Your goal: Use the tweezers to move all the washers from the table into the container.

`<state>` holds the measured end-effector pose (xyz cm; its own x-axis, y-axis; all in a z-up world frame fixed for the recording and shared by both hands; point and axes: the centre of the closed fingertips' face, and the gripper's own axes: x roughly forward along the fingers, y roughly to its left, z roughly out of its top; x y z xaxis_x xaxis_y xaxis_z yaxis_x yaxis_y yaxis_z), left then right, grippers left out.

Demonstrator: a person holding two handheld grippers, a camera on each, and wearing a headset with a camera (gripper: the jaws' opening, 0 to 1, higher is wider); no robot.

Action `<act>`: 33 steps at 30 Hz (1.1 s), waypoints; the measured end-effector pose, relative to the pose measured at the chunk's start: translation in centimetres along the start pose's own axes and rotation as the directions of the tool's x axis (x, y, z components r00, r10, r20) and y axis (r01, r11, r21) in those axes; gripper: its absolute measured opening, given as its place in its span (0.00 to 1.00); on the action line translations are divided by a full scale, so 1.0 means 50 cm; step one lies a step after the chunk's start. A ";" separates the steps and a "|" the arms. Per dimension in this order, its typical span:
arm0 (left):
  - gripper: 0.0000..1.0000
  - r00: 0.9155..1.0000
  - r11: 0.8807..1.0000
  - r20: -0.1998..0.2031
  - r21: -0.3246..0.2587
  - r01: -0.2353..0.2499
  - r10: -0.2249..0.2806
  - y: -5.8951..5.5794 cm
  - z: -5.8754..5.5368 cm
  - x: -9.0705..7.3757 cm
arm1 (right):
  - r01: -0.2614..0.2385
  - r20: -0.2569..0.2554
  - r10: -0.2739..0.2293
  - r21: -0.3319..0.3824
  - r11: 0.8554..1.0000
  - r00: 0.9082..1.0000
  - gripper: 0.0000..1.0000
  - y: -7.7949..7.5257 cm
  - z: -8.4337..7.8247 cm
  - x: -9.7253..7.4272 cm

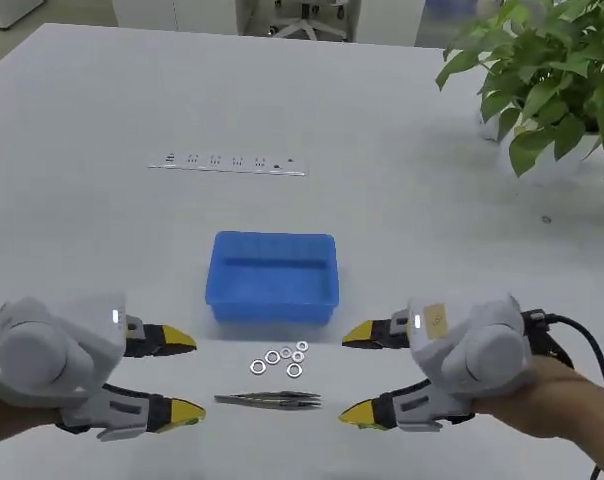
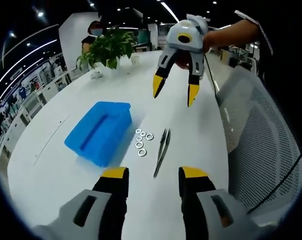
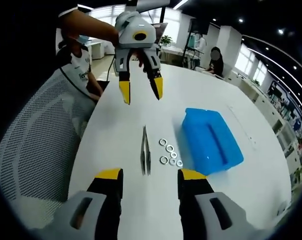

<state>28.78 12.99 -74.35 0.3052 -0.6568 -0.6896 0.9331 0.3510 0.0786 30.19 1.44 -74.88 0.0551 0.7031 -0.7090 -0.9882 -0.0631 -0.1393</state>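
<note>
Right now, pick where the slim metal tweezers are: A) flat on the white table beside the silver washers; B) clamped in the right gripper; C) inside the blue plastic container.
A: the slim metal tweezers lie flat on the white table, right beside the small silver washers.

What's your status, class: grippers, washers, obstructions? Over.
Left gripper open, right gripper open, both empty. Tweezers on table, untouched; washers beside blue container. Nothing blocking.

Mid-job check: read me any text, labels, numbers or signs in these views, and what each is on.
Nothing reads clearly enough to quote.
Strip on the table: row of small marks, too small to read.
Label on the right gripper housing: yellowish, blurred.
Print on a person's shirt, right gripper view: lettering too blurred to read.
</note>
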 end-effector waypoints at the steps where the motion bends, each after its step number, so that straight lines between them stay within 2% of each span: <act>1: 0.42 1.000 1.000 -0.011 0.006 0.009 -0.009 -0.001 -0.004 0.005 | -0.002 -0.009 0.002 -0.004 1.000 1.000 0.43 -0.003 -0.001 0.006; 3: 0.38 0.999 1.000 -0.029 0.011 0.024 -0.024 -0.003 -0.011 0.013 | -0.014 -0.012 0.014 -0.004 1.000 1.000 0.38 -0.004 0.000 0.016; 6: 0.33 0.998 0.999 -0.048 0.018 0.040 -0.039 -0.001 -0.024 0.025 | -0.030 -0.025 0.029 -0.012 0.999 0.999 0.37 -0.004 -0.001 0.032; 9: 0.29 0.997 0.999 -0.055 0.020 0.046 -0.045 0.001 -0.030 0.032 | -0.052 -0.050 0.050 -0.026 0.998 0.997 0.33 0.001 -0.008 0.045; 10: 0.28 0.997 0.999 -0.055 0.013 0.048 -0.047 0.005 -0.031 0.038 | -0.050 -0.094 0.047 -0.027 0.998 0.994 0.32 -0.002 -0.021 0.053; 12: 0.26 0.997 0.999 -0.065 0.013 0.052 -0.051 0.008 -0.036 0.045 | -0.077 -0.095 0.074 -0.030 0.997 0.993 0.31 0.004 -0.022 0.065; 14: 0.23 0.995 0.998 -0.081 0.032 0.057 -0.054 0.009 -0.041 0.049 | -0.083 -0.099 0.080 -0.031 0.996 0.992 0.29 0.004 -0.021 0.073; 21: 0.18 0.985 0.994 -0.149 0.055 0.090 -0.081 0.011 -0.066 0.070 | -0.111 -0.110 0.108 -0.028 0.993 0.988 0.25 0.003 -0.018 0.107; 27: 0.14 0.979 0.989 -0.177 0.086 0.120 -0.103 0.006 -0.073 0.084 | -0.140 -0.120 0.138 -0.008 0.990 0.983 0.22 0.008 -0.020 0.129; 30: 0.12 0.973 0.987 -0.208 0.102 0.127 -0.104 0.008 -0.082 0.093 | -0.149 -0.132 0.147 -0.004 0.989 0.980 0.21 0.009 -0.026 0.137; 33: 0.11 0.968 0.985 -0.222 0.099 0.143 -0.118 0.007 -0.087 0.099 | -0.156 -0.139 0.157 0.021 0.988 0.978 0.20 0.008 -0.032 0.146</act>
<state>29.77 12.77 -80.88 0.1428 -0.5293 -0.8363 0.9814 0.1854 0.0502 30.43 5.40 -81.21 -0.0817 0.5789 -0.8113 -0.9876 -0.1568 -0.0124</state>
